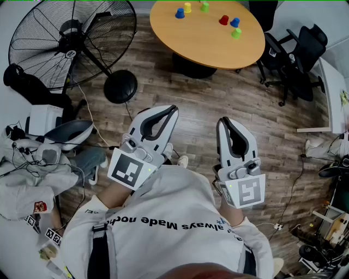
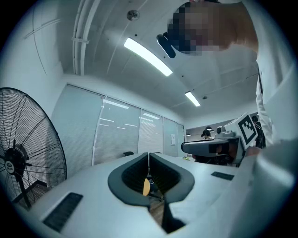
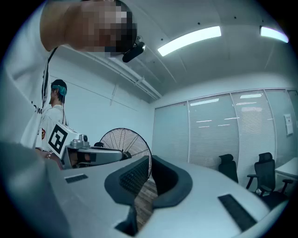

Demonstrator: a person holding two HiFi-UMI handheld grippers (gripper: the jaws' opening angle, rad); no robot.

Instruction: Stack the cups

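Note:
Several small cups stand on a round wooden table (image 1: 207, 41) far ahead: a blue cup (image 1: 180, 13), a yellow cup (image 1: 187, 7) and a green cup (image 1: 204, 6) at its back left, and a red cup (image 1: 223, 20), another blue cup (image 1: 235, 22) and another green cup (image 1: 236, 33) at its right. My left gripper (image 1: 173, 108) and right gripper (image 1: 223, 121) are held level close to my body, well short of the table. Both are shut with nothing between their jaws. In the left gripper view a sliver of the table (image 2: 146, 186) shows through the jaw opening.
A large black floor fan (image 1: 73, 41) stands on the wooden floor at the left, its base (image 1: 120, 86) near the table. Black office chairs (image 1: 297, 54) stand to the right of the table. Bags and cables (image 1: 32, 158) clutter the left side.

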